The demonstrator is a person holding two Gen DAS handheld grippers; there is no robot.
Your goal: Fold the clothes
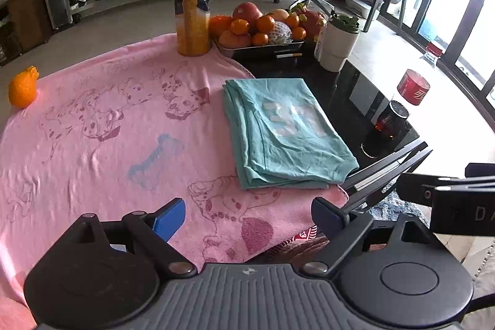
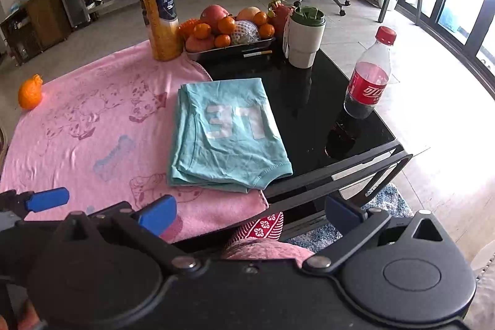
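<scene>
A teal shirt (image 1: pixel 284 129) (image 2: pixel 229 132) with white lettering lies folded into a neat rectangle. It rests on the right edge of a pink dog-print blanket (image 1: pixel 92 129) (image 2: pixel 77 119) and partly on the black glass table (image 2: pixel 309 101). My left gripper (image 1: pixel 249 214) hovers open over the blanket, just short of the shirt's near edge, with nothing between its blue pads. My right gripper (image 2: pixel 250 212) is open wide too, empty, near the table's front edge below the shirt. One blue finger (image 2: pixel 46 200) of the left gripper shows at the left of the right wrist view.
Behind the shirt stand an orange juice bottle (image 1: pixel 191 2), a tray of fruit (image 1: pixel 263 30) and a white cup (image 1: pixel 338 42). A cola bottle (image 2: pixel 368 76) stands on the glass at the right. A lone orange (image 1: pixel 23 88) sits on the blanket's far left.
</scene>
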